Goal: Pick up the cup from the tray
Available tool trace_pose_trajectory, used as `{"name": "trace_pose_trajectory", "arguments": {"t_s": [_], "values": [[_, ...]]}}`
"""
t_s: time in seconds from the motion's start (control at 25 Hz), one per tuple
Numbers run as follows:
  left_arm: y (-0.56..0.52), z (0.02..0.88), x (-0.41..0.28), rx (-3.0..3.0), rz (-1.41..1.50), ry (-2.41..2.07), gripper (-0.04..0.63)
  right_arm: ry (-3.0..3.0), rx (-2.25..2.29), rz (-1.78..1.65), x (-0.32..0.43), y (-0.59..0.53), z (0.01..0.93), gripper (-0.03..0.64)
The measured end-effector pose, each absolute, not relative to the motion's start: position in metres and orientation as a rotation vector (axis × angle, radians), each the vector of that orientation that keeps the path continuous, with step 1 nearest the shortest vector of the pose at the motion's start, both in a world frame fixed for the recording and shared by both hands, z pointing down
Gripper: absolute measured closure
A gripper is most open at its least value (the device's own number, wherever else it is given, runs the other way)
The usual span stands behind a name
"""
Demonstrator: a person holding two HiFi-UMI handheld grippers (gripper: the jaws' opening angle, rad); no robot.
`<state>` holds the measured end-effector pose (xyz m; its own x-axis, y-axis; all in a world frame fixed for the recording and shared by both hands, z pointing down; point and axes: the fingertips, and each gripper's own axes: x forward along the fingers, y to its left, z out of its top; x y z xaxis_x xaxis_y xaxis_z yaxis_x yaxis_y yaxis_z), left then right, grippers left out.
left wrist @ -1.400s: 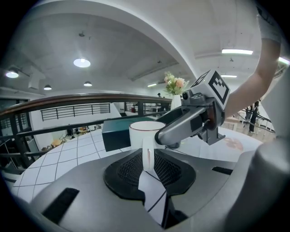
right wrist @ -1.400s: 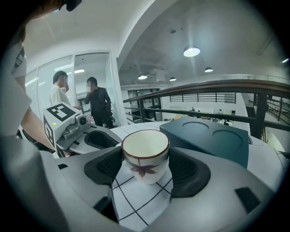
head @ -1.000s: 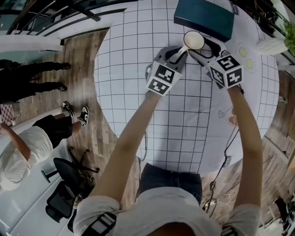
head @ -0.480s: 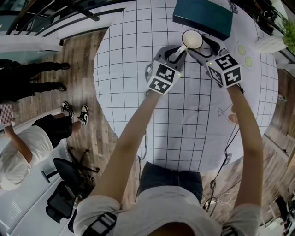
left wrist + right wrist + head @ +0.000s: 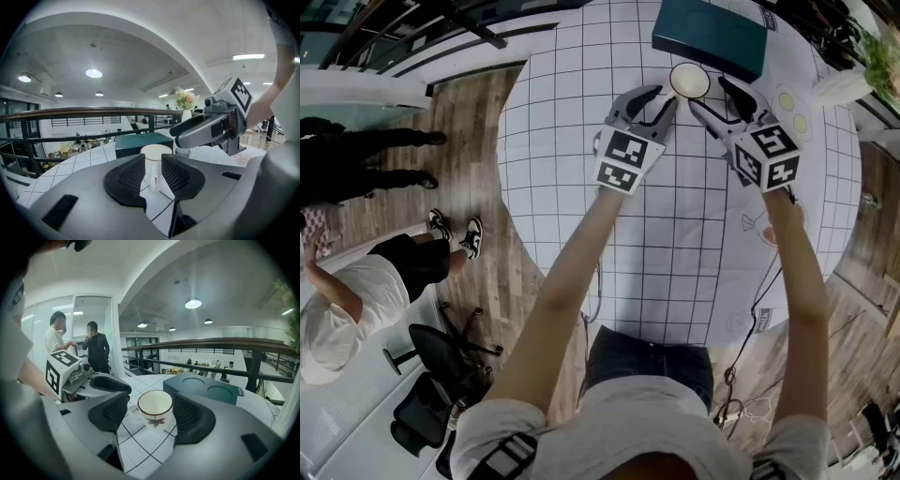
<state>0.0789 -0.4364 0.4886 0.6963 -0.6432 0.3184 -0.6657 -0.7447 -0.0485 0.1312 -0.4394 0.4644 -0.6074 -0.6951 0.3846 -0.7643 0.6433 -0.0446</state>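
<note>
Head view: the left gripper (image 5: 664, 97) and right gripper (image 5: 710, 94) flank the cup (image 5: 689, 81), which stands on the gridded table (image 5: 675, 234) just beyond their tips, before the teal tray (image 5: 710, 36).

Left gripper view: the jaws, just opening, stand apart, with the cup (image 5: 157, 152) in the gap, unpressed.

Right gripper view: the jaws are wide apart, with the cup (image 5: 155, 406) between them, untouched.

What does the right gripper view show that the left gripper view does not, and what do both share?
Only the right gripper view shows the two round recesses in the top of the teal tray, and two people standing near a glass wall. Only the left gripper view shows a white vase of flowers. Both show the cup on the gridded table, with the tray behind it.
</note>
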Motion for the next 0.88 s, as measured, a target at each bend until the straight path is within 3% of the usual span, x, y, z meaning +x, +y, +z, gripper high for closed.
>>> {"name": "trace_pose_trajectory", "arguments": {"t_s": [0.12,0.16,0.2,0.24,0.88], "values": [[-0.433,0.464,0.079,2.836,0.419,-1.13,0.534,-2.607,1.236,0.224,0.128,-0.426,0.439,0.338],[-0.431,0.456,0.079,2.836,0.392,-1.14,0.563,-2.627,1.271,0.197,0.128,-0.421,0.431,0.422],[-0.428,0.447,0.08,2.835,0.36,-1.145,0.581,-2.64,1.311,0.174,0.128,-0.416,0.424,0.55],[-0.424,0.438,0.081,2.833,0.327,-1.147,0.586,-2.652,1.349,0.164,0.129,-0.411,0.417,0.604],[-0.343,0.389,0.09,2.828,0.267,-1.219,0.588,-2.711,1.666,0.277,0.131,-0.329,0.378,0.609]]}}
